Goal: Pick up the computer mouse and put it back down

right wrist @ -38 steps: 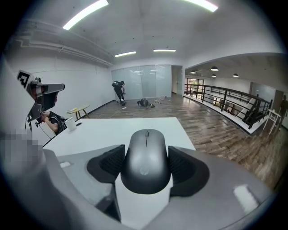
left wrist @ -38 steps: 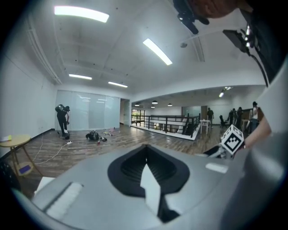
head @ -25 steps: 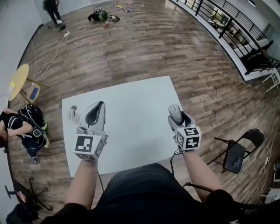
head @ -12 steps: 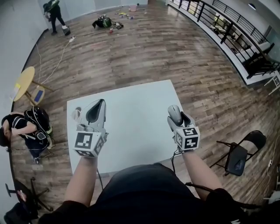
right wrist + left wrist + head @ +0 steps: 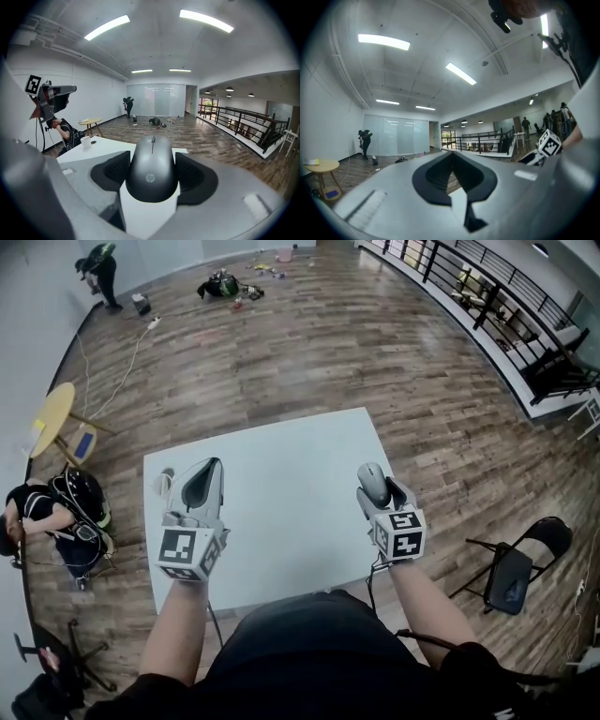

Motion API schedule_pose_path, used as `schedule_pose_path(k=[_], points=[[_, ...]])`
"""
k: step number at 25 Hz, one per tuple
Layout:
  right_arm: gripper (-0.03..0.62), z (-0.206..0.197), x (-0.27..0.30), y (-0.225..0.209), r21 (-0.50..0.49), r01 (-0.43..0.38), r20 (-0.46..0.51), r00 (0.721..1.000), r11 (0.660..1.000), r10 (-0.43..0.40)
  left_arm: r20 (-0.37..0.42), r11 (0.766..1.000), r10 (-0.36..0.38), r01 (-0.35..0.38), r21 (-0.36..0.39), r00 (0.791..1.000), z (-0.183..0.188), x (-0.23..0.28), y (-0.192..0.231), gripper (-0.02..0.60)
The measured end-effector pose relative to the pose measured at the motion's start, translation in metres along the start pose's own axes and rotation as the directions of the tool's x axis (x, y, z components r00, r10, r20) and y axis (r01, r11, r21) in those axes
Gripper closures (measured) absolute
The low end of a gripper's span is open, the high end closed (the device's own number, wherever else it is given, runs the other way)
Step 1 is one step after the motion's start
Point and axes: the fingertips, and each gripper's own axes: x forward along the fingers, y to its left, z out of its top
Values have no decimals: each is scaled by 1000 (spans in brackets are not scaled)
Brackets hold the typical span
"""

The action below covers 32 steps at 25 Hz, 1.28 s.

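A grey computer mouse sits between the jaws of my right gripper, over the right edge of the white table. In the right gripper view the black pads press on both sides of the mouse, whose scroll wheel points away from me. My left gripper hovers over the table's left part and points level. Its jaws meet at the tips with nothing between them, as the left gripper view also shows.
A white cup stands near the table's left edge. A black folding chair is to the right, a round yellow table and a seated person to the left. A railing runs along the far right.
Neither gripper has visibly moved and the mouse stays between the right jaws. The person at the far end of the room has walked left.
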Motion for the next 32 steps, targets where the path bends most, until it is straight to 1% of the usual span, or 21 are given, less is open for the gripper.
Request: schedule_pose_path(k=[6, 13, 20, 22, 26, 32], points=[[293, 1, 2, 0, 3, -2, -4, 1000, 1000, 2, -16, 1000, 9, -9, -13, 1000, -7, 0, 1, 577], [293, -9, 1, -5, 15, -3, -15, 1000, 1000, 3, -34, 999, 15, -16, -30, 999, -15, 4, -3, 577], [293, -21, 13, -5, 33, -8, -51, 999, 999, 10, -88, 998, 17, -22, -61, 996, -24, 13, -4, 577], [293, -26, 17, -5, 38, -7, -66, 998, 999, 10, -102, 998, 17, -23, -57, 995, -34, 13, -1, 577], [293, -36, 28, -4, 48, 3, -95, 996, 999, 2, -115, 995, 15, -26, -91, 993, -48, 17, 6, 577], [293, -57, 38, -3, 68, 12, -142, 990, 998, -3, -188, 996, -4, -13, -87, 982, -67, 24, 6, 577]])
